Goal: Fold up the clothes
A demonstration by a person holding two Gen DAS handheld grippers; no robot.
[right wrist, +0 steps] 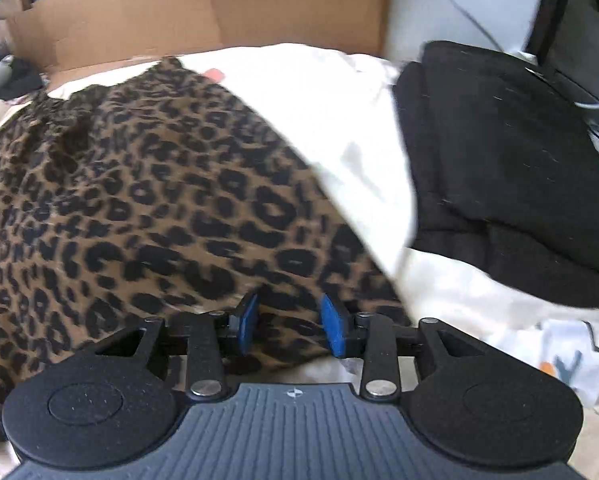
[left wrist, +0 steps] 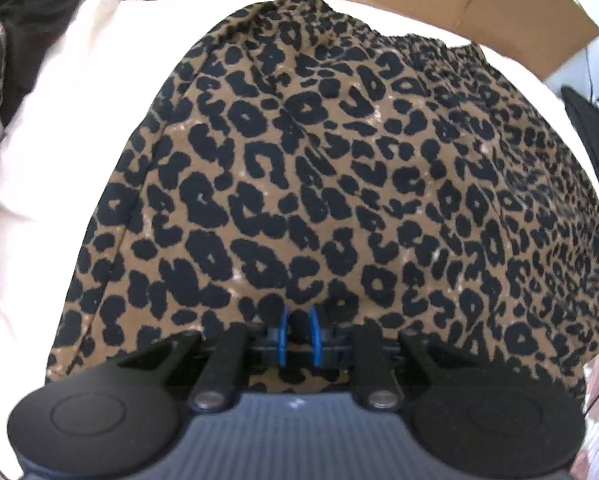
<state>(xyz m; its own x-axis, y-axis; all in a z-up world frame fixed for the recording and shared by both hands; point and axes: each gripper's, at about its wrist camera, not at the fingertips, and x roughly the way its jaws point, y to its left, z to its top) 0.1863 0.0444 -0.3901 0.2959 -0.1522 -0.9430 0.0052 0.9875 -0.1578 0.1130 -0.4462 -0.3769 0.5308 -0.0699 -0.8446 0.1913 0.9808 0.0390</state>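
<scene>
A leopard-print garment (left wrist: 339,168) lies spread on a white cover (left wrist: 59,120), its gathered waistband at the far side. My left gripper (left wrist: 298,330) sits at the garment's near hem, blue pads (left wrist: 282,334) drawn close with a fold of the print pinched between them. In the right wrist view the same leopard-print garment (right wrist: 139,208) fills the left half. My right gripper (right wrist: 289,328) hovers over its near right corner, blue pads (right wrist: 333,330) well apart and nothing gripped between them. This view is blurred.
A folded black garment (right wrist: 499,160) lies on the white cover (right wrist: 339,120) to the right. Dark clothes (left wrist: 15,40) are piled at the far left. A flattened cardboard box (right wrist: 203,8) stands behind the bed. Printed white cloth (right wrist: 571,352) lies near right.
</scene>
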